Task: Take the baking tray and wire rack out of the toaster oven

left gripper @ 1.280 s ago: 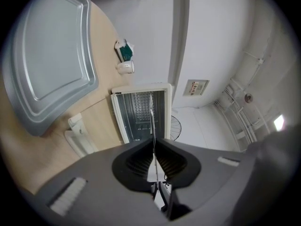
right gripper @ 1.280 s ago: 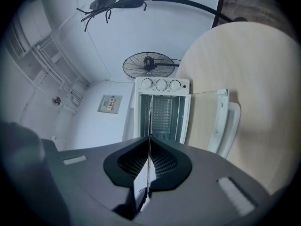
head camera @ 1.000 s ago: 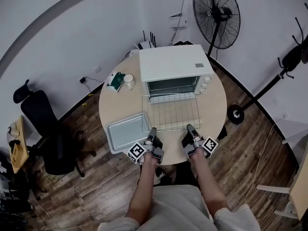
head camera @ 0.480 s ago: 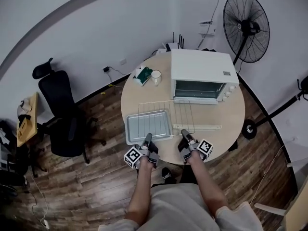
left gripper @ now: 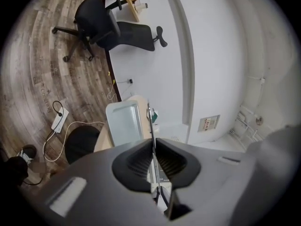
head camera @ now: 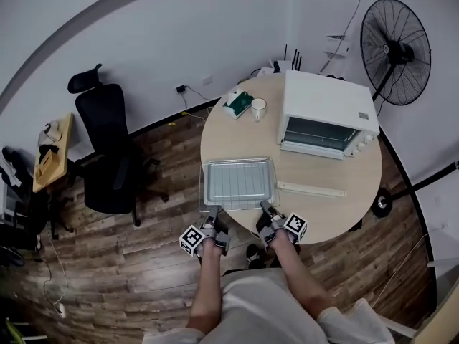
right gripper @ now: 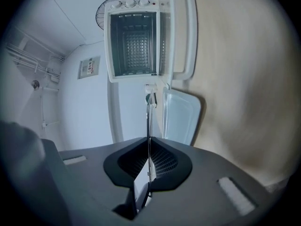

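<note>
The wire rack (head camera: 202,192) hangs level over the silver baking tray (head camera: 238,181), which lies on the round table's left part. My left gripper (head camera: 214,214) and right gripper (head camera: 265,208) are both shut on the rack's near edge. In the left gripper view the rack (left gripper: 151,121) runs edge-on out of the closed left gripper (left gripper: 153,147), with the tray (left gripper: 124,124) beside it. The right gripper view shows the same thin rack (right gripper: 148,112) pinched in the right gripper (right gripper: 148,159), the tray (right gripper: 181,114) beside it and the empty white toaster oven (right gripper: 136,44) beyond, door open.
The toaster oven (head camera: 326,113) stands at the table's far right, its open door's edge (head camera: 312,189) reaching toward me. A mug (head camera: 258,108) and a green pack (head camera: 237,102) sit at the back. An office chair (head camera: 107,156) stands left of the table (head camera: 351,206), a fan (head camera: 396,41) behind.
Both grippers have carried the wire rack to the left, from in front of the oven to above the baking tray. The tray has not moved on the table.
</note>
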Motion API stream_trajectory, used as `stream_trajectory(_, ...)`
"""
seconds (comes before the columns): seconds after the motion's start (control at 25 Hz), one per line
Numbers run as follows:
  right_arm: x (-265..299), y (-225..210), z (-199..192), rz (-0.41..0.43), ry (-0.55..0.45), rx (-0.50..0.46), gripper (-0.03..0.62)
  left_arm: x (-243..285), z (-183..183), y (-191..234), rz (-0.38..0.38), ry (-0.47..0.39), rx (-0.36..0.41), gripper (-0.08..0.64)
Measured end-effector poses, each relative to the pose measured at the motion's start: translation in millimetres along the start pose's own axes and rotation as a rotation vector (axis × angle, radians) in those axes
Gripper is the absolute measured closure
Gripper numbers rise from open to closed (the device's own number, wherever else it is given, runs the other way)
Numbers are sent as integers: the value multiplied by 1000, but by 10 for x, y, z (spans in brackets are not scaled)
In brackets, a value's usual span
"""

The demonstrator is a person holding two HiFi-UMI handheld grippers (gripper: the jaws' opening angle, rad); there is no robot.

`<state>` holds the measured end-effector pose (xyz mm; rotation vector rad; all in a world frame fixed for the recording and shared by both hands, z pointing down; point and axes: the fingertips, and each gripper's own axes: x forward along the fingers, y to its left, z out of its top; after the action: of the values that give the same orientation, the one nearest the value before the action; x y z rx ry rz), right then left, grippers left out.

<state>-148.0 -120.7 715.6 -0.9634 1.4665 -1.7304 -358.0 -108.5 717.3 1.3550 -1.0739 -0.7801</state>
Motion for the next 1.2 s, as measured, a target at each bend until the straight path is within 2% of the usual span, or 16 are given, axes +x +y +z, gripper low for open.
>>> stream_trajectory(0.28,124,-267,-182,-57,54,17,581,-118,153,157,43,-35,-9,488)
stream_trajectory(0.44,80,-415,-208,-148,85,-34,581,-120,133,288,79,-14,5,486)
stream_trajectory(0.72,49,-516,-249,-205,159,-48,581,-118,163,414,100,-50,-25,488)
stream_trajectory(1.0,-9,-562,-263,-204,187,-33,580,-83,208,520,118,-88,-65,488)
stream_trajectory(1.2,-96,-542,-311,-213,231,-52,574,17,253,549,100,-117,-94,489)
